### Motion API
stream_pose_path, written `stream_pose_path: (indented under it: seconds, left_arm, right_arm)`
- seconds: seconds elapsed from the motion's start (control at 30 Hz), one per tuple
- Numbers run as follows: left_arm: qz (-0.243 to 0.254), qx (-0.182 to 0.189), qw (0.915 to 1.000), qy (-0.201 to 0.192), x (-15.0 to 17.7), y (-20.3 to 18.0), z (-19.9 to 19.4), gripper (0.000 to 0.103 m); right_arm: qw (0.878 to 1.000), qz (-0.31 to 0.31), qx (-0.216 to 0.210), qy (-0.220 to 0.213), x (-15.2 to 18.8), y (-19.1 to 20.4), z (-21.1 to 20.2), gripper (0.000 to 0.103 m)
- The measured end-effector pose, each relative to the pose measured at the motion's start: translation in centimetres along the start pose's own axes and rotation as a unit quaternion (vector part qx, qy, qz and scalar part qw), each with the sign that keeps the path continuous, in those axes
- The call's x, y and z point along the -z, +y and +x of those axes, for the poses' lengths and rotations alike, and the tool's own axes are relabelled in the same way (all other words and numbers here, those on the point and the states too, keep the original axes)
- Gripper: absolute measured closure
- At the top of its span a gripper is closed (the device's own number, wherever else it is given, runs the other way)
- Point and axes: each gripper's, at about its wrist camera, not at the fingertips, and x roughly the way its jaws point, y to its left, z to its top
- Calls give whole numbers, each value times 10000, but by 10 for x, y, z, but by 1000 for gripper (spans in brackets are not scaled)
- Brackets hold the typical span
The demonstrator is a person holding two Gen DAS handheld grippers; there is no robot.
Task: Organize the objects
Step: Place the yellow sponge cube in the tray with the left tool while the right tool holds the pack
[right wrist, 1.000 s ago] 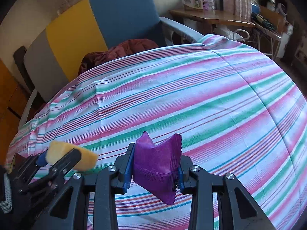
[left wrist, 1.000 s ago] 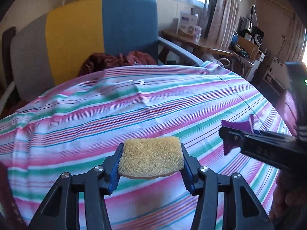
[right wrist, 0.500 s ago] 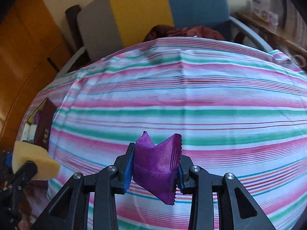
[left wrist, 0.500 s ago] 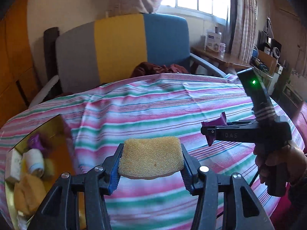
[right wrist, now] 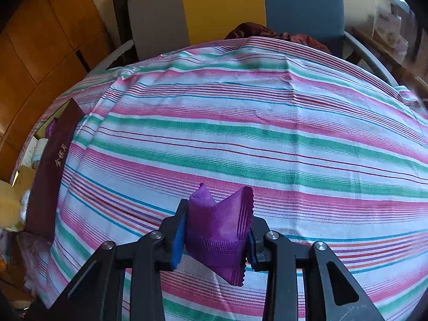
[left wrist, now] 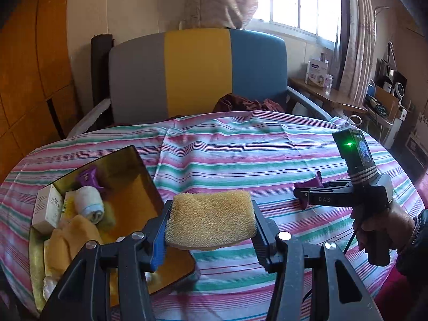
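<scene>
My left gripper (left wrist: 210, 222) is shut on a yellow sponge (left wrist: 210, 220) and holds it above the striped tablecloth (left wrist: 240, 155), just right of an open gold-lined box (left wrist: 128, 176). The box holds a purple packet (left wrist: 88, 178), a rolled white cloth (left wrist: 89, 204), a white carton (left wrist: 48, 208) and a yellow cloth (left wrist: 72, 235). My right gripper (right wrist: 215, 236) is shut on a purple packet (right wrist: 219, 230) above the cloth. It shows in the left wrist view (left wrist: 307, 194) to the right of the sponge. The box's dark outer wall (right wrist: 50, 171) lies at the far left of the right wrist view.
A grey, yellow and blue chair (left wrist: 198, 72) stands behind the table with a dark red cloth (left wrist: 246, 104) on its seat. A wooden side table (left wrist: 326, 96) with boxes stands at the back right. An orange wooden wall (left wrist: 29, 67) is at the left.
Both grippers have swung left with their loads still held. The gold-lined box has come into view and now sits close to the left of the sponge.
</scene>
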Motion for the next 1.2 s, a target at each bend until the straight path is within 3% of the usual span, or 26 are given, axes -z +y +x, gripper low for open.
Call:
stream_pose_path:
  seconds: [0.37,0.57,0.73,0.83,1.0,1.2]
  left_arm:
    - [-364,-31,9991,226,18,35,-3,50]
    - [-1306,-55,9910,285,26,102,-13,50]
    - [-2145,-214,9762,230,18,169,-13,50]
    - [-2451,-179,9690,258,8,192,1,50]
    - [-2366,-130,9707,405,-13,193,43,50]
    - [-2500,-113,9655,716,-35,200,100,50]
  right_arm:
    - [10000,-18,74,7,0,3,2,66]
    - [9999,-88,145,5,0,5,2,67]
    - [9997,-127,221,41,-1,7,4,67]
    - [9995,-179,261,51,-1,9,4,67]
    - [9995,-182,260,53,-2,9,4,67]
    - [9995,-173,247,42,-1,9,4,66]
